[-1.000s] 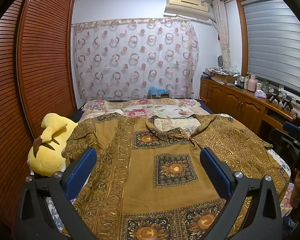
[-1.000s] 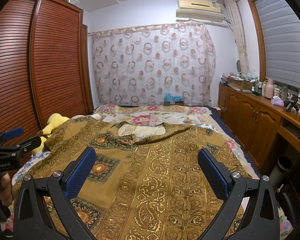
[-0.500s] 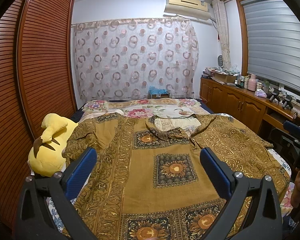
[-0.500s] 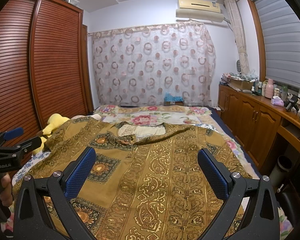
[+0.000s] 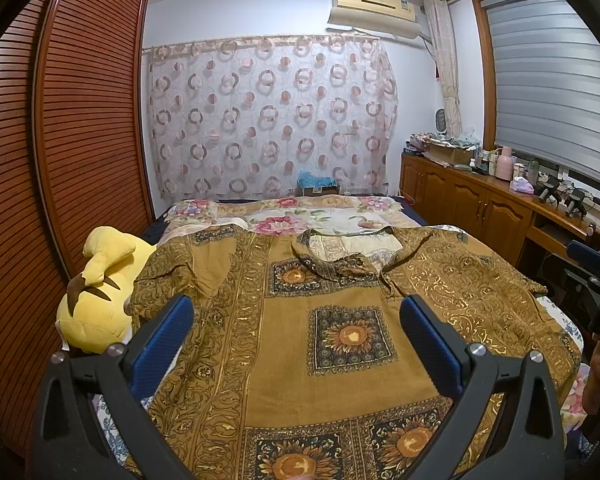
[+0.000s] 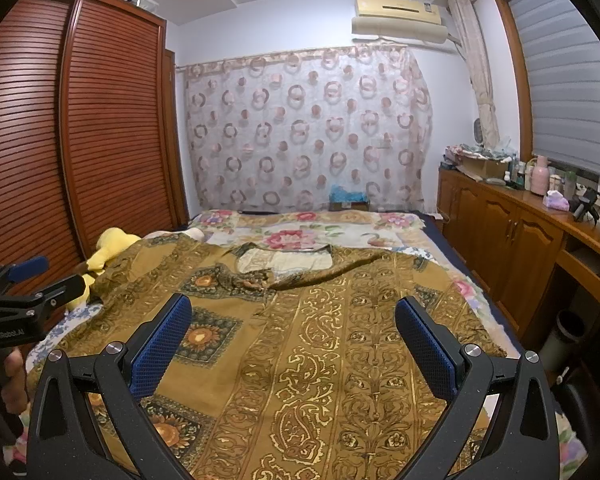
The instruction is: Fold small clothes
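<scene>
A mustard-brown patterned top with gold and sunflower motifs lies spread flat on the bed, neckline toward the far end; it also shows in the right wrist view. My left gripper is open and empty, held above the garment's left-centre. My right gripper is open and empty, above the garment's right part. The right gripper also shows at the right edge of the left wrist view; the left gripper shows at the left edge of the right wrist view.
A yellow plush toy lies at the bed's left edge by the slatted wardrobe. A floral bedsheet covers the far end. A wooden cabinet with bottles runs along the right. A bin stands below it.
</scene>
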{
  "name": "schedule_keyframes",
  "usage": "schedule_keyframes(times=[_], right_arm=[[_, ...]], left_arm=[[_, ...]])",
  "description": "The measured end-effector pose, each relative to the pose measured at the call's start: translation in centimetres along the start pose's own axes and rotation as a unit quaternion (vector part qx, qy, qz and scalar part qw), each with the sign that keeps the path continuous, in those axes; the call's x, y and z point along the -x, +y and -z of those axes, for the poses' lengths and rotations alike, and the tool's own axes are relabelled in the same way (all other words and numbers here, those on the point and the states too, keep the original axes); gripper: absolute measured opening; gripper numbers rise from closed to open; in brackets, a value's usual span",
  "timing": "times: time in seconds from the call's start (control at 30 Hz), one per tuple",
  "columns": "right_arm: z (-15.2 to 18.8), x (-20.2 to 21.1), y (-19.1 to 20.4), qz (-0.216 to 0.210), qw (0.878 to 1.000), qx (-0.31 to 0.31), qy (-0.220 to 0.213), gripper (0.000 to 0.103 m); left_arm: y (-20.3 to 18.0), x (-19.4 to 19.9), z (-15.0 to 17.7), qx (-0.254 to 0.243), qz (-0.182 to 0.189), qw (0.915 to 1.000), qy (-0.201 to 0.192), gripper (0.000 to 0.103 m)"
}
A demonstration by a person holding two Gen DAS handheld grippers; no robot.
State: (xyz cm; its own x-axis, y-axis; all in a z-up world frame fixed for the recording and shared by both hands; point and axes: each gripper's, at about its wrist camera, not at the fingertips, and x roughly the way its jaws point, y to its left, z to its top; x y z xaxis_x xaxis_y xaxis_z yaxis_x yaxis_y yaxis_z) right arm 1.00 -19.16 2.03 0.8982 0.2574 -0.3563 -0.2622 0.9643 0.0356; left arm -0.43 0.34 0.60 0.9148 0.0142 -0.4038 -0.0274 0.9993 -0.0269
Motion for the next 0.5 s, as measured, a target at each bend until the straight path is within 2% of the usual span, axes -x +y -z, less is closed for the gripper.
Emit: schedule_keyframes(times=[0.27, 0.5], right_arm=[[0.1, -0.1, -0.3, -0.001, 1.000, 0.000, 0.000, 0.103], [-0.4, -0.2, 1.4, -0.018, 1.000, 0.013, 0.010, 0.103]], left_arm=[[-0.1, 0.0, 0.0, -0.001, 0.000, 1.0000, 0.000, 0.103], [0.9, -0.2, 0.3, 0.000, 0.001, 0.9999, 0.015, 0.103]])
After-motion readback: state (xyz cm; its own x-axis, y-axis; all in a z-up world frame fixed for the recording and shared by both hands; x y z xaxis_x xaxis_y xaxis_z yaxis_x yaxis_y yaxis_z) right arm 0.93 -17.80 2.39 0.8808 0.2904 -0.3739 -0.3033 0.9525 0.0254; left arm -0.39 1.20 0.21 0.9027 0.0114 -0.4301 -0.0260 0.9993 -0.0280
